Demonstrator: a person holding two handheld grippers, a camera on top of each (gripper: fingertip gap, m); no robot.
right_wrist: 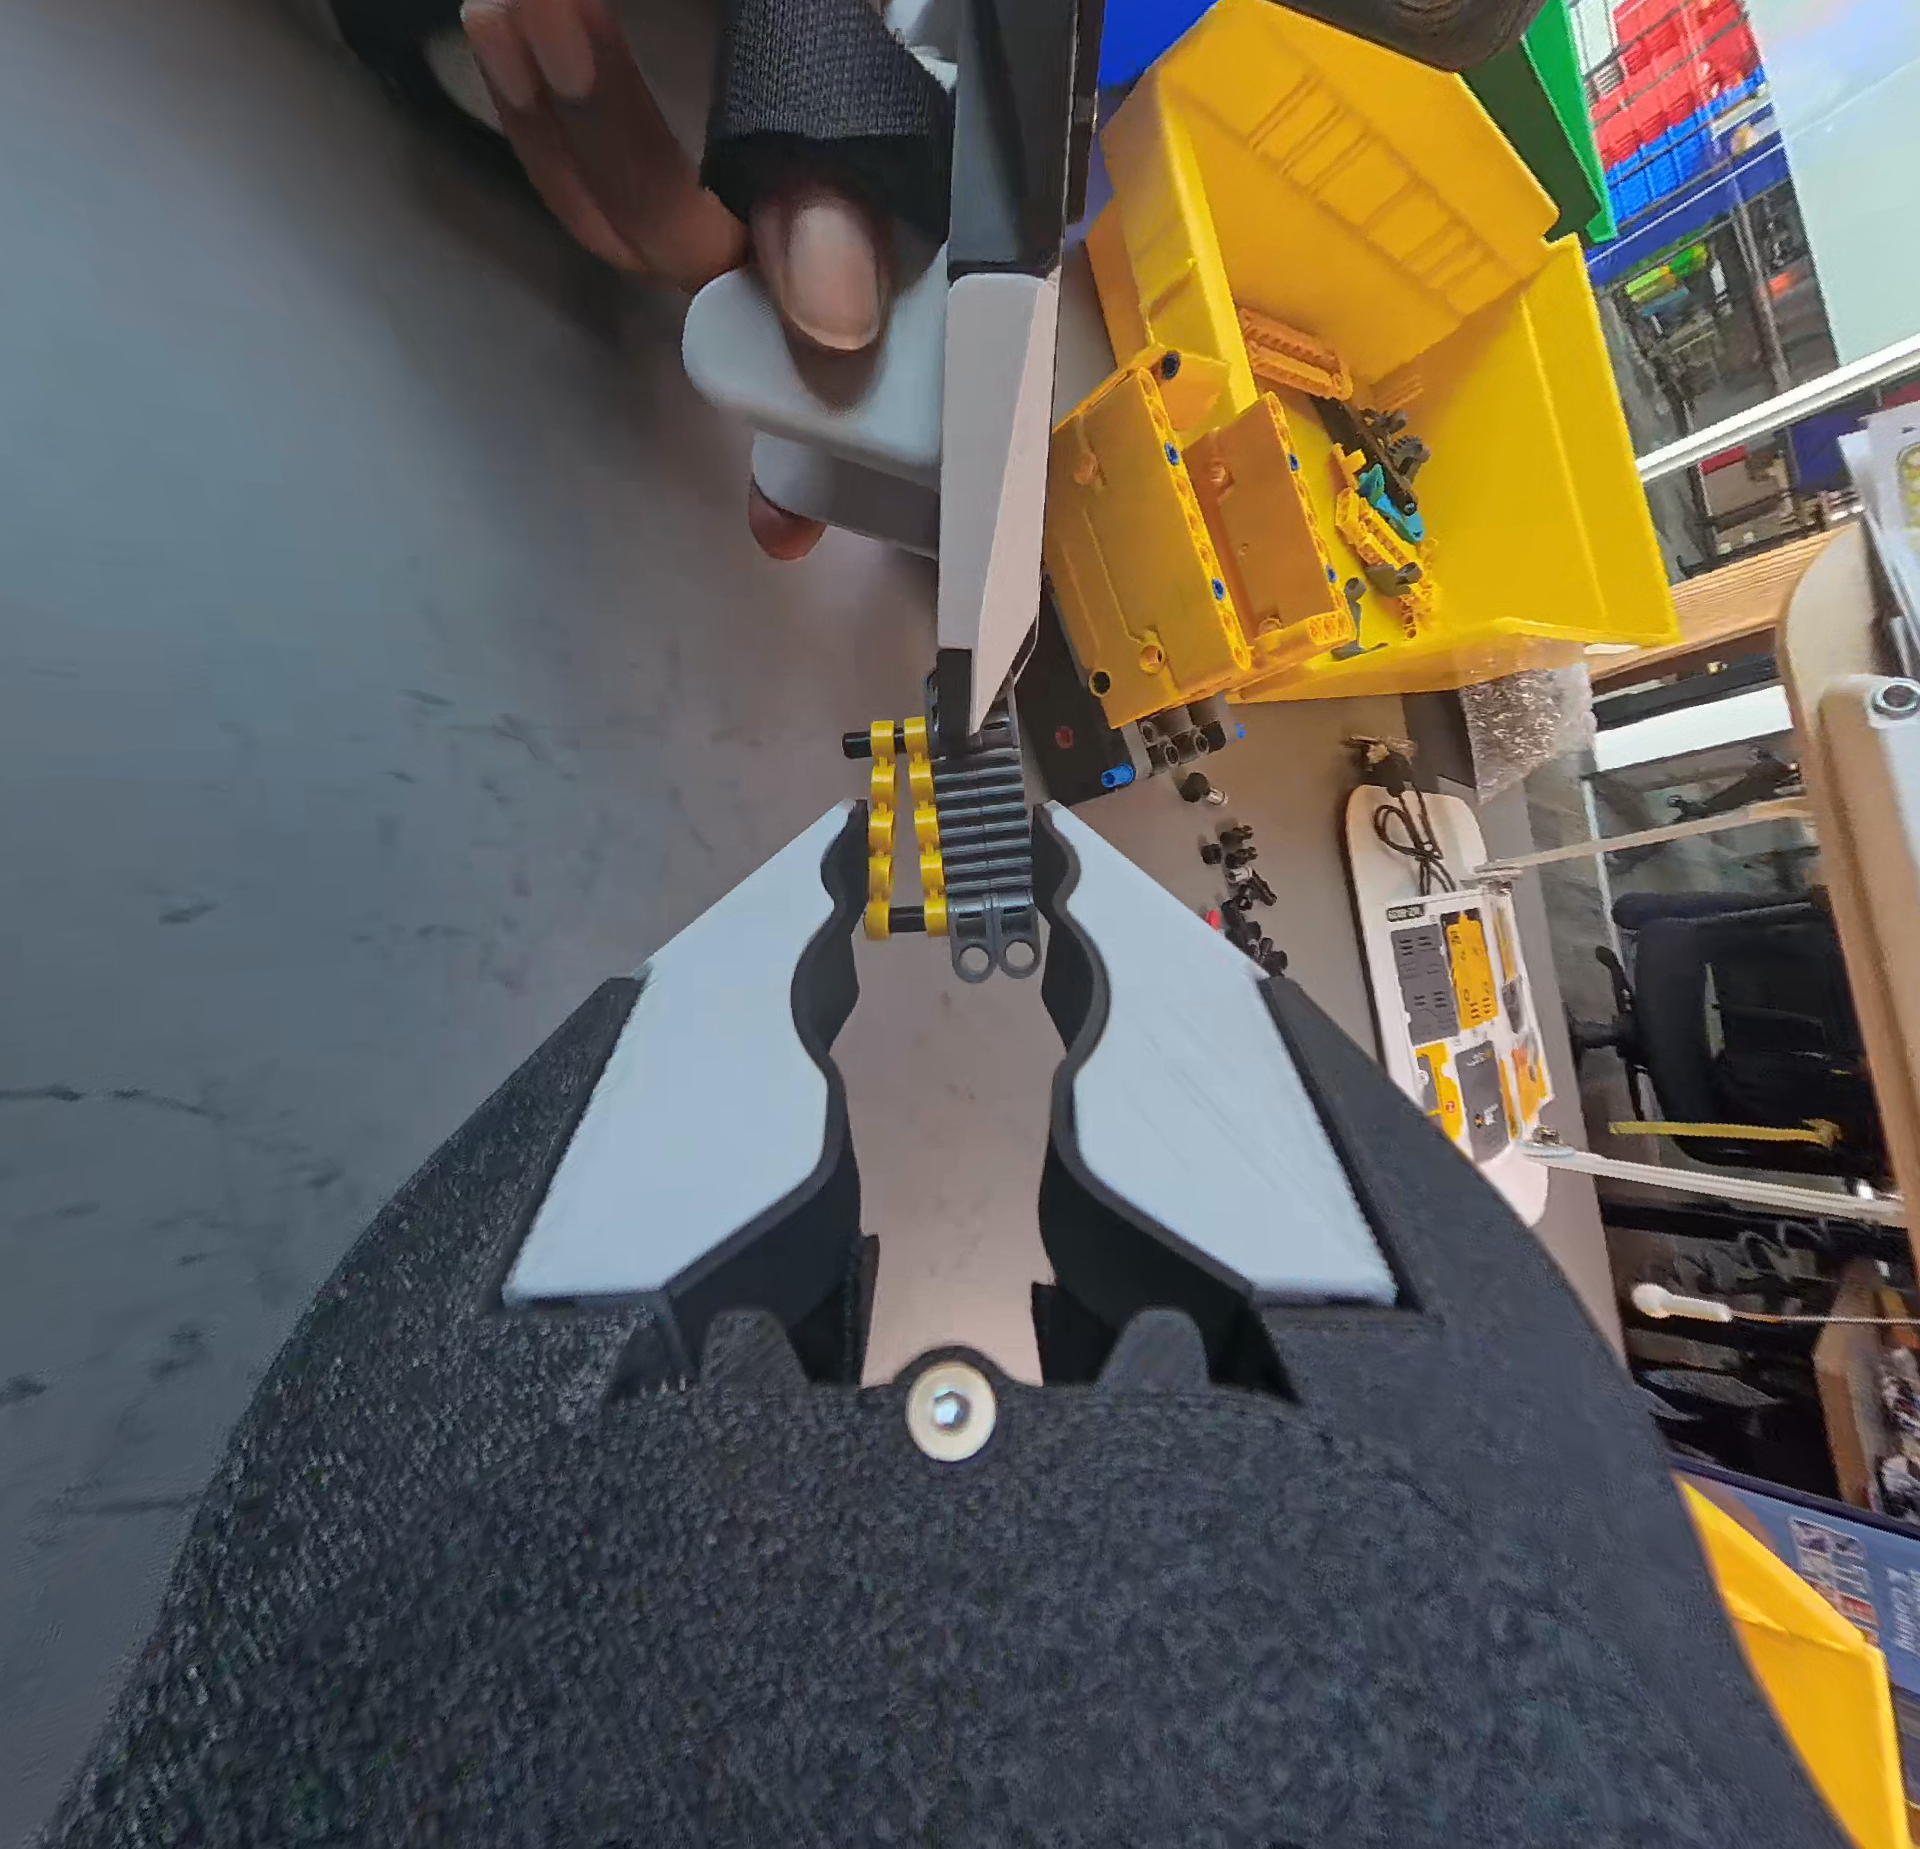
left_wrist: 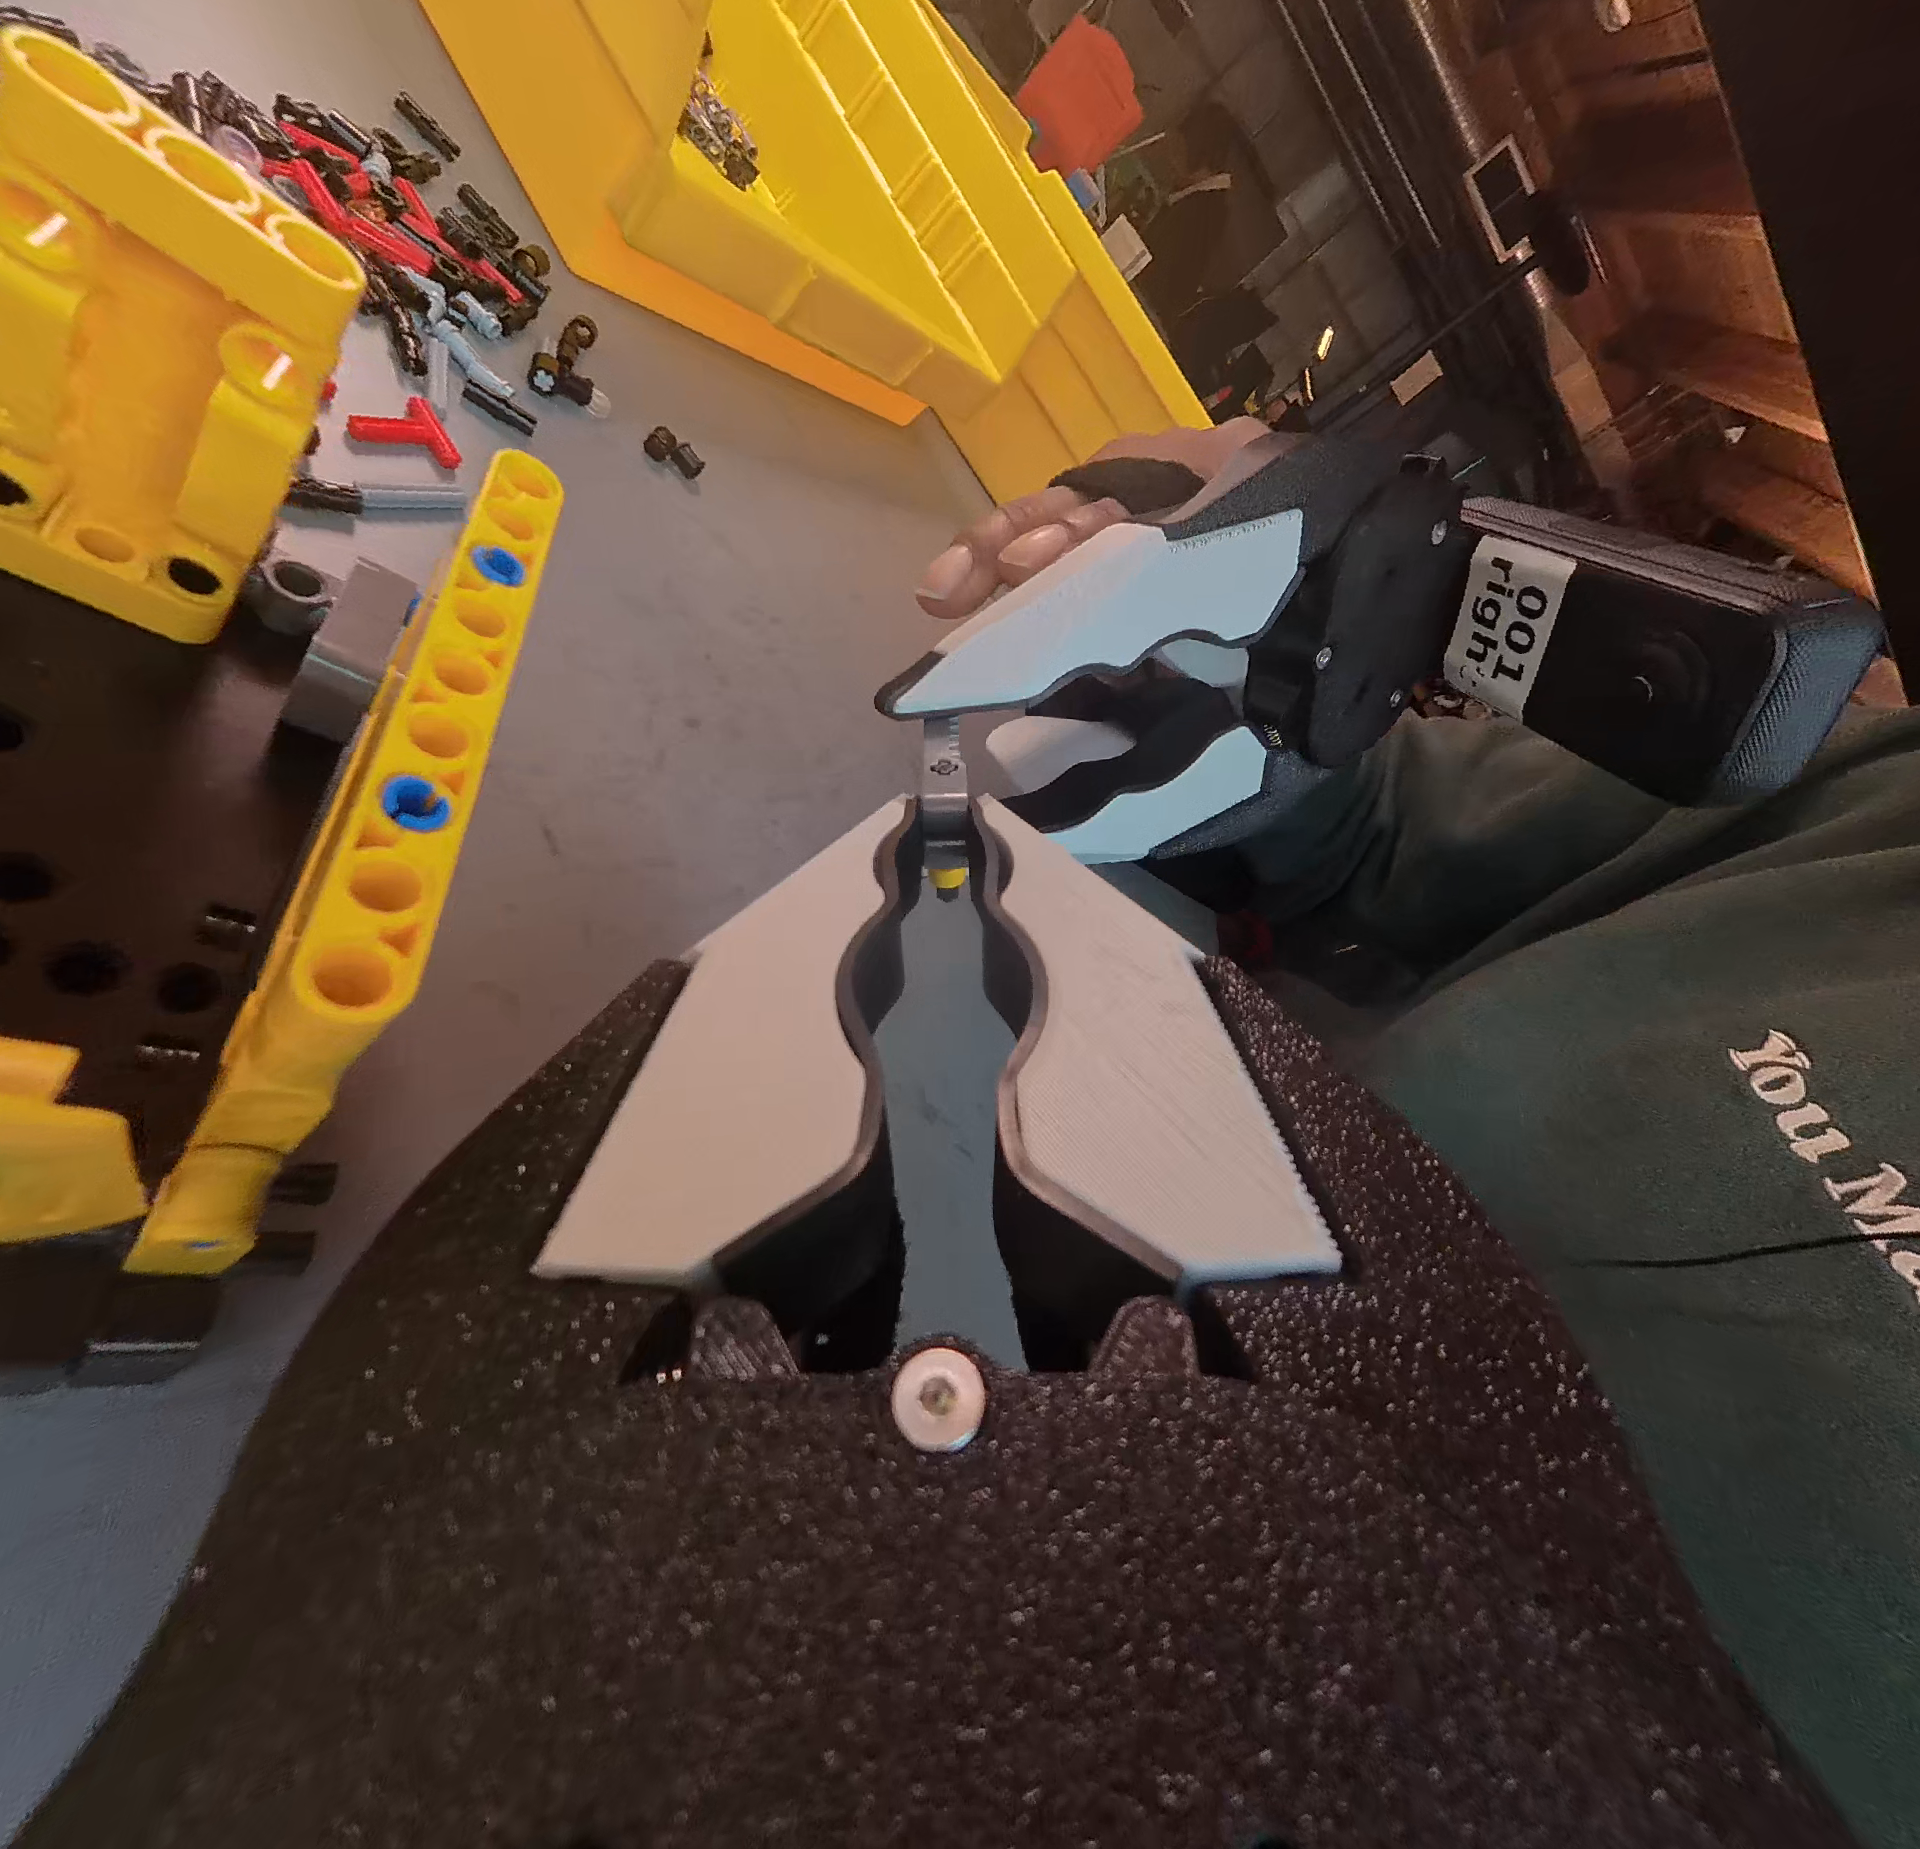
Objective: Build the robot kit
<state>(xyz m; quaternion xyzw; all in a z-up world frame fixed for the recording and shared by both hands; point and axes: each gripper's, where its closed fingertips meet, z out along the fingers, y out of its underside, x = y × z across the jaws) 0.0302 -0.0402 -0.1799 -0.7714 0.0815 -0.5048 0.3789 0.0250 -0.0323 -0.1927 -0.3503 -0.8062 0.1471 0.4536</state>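
Speckled black housing fills the near part of both wrist views, and from it each tool's two pale fingers run forward and converge. Between the tips of the left gripper [left_wrist: 943, 812] sits the end of a small grey-and-yellow brick assembly [left_wrist: 943, 781], the fingers drawn in until they press on it from both sides. From the right wrist view that same piece reads better: a dark grey ribbed block with two pin holes at its near end and two short yellow links joined to its side by black pins. The right gripper [right_wrist: 948, 823] has its fingers narrowed around this part, the right finger against the ribbed side and the left against the yellow links. At the far end of the piece the other tool's fingertip [right_wrist: 982, 656] comes down on it edge-on. Both tools hover over a grey tabletop [right_wrist: 260, 656]. Left of the left tool lies a long yellow beam [left_wrist: 416, 791] with blue pins, beside a larger yellow-and-black build cut off by the frame edge; beyond it, scattered small parts [left_wrist: 436, 241], too small to sort. Ahead and right of the right tool stands a yellow bin [right_wrist: 1507, 428] of yellow pieces. A hand [left_wrist: 1023, 542] grips the right tool, partly hidden behind it.
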